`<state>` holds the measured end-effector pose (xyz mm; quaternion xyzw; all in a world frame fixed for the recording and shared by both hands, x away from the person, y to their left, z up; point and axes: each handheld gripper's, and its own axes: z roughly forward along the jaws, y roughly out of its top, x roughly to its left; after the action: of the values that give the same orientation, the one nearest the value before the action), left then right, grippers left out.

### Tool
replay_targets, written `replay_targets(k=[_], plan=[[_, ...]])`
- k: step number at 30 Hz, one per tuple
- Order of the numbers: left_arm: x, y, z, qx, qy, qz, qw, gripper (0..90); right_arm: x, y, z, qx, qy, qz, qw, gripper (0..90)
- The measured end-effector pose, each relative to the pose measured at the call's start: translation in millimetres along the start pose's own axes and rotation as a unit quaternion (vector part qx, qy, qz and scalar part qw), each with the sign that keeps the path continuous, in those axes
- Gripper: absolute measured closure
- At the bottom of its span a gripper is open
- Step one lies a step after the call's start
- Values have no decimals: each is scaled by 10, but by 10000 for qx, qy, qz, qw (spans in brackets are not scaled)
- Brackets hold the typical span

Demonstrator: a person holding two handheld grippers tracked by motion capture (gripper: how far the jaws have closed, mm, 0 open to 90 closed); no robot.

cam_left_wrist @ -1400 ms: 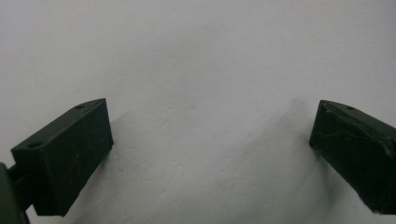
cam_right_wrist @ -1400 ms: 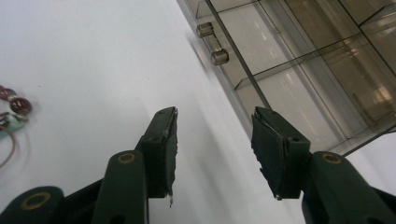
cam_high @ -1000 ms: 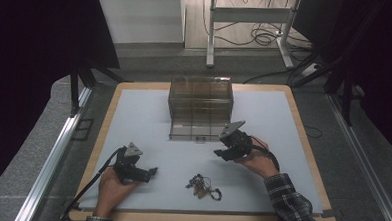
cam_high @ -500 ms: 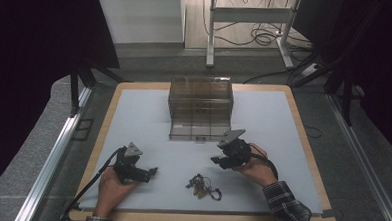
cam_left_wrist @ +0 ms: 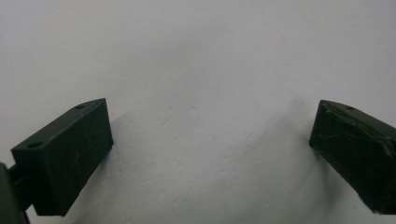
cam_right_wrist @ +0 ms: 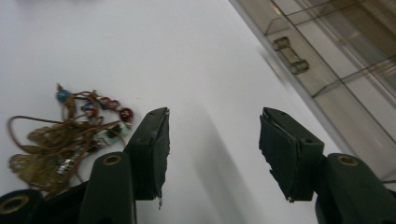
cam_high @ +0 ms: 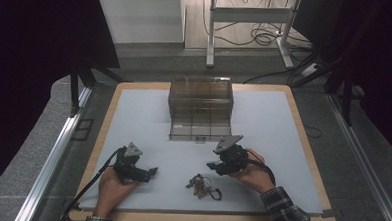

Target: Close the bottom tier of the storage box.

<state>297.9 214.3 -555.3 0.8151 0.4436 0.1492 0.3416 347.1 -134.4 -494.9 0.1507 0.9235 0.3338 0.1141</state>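
A tangle of brown cord with coloured beads and metal charms lies on the white table near the front, between the two hands. My right gripper hovers just behind and to the right of it, held open. In the right gripper view the bead tangle sits left of the open gripper, with bare table between the jaws. My left gripper rests low at the front left, pointing right. In the left gripper view that gripper stands wide open over bare white surface.
A smoky clear box with inner dividers stands at the back middle, its front flap folded down onto the table. In the right gripper view the flap's small handle is at the upper right. A wooden rim borders the white mat.
My right gripper has moved from beside the box's flap toward the front and left, nearer the bead tangle. The left gripper has stayed put.
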Motion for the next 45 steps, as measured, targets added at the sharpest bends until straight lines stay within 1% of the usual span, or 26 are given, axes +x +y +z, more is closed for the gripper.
replay_targets(k=[5,8,19,32,39,42,45], plan=[[-1,0,1,-7,0,-8,10000,0,80,6,-5,-47,68,4,10000,419],[3,0,-3,21,-3,25,10000,0,129,16,-11,-85,116,-28,9999,414],[3,0,-2,16,-3,23,10000,0,295,40,-17,-175,279,-128,9994,411],[3,1,-2,19,-3,21,10000,0,472,63,25,-197,510,-261,9982,402],[3,1,-2,17,-3,20,10000,0,542,55,91,-66,621,-360,9974,403],[3,1,-2,16,-3,18,10000,0,564,47,120,13,641,-415,9971,426],[3,1,-2,15,-3,19,10000,0,578,34,148,114,658,-468,9967,469]])
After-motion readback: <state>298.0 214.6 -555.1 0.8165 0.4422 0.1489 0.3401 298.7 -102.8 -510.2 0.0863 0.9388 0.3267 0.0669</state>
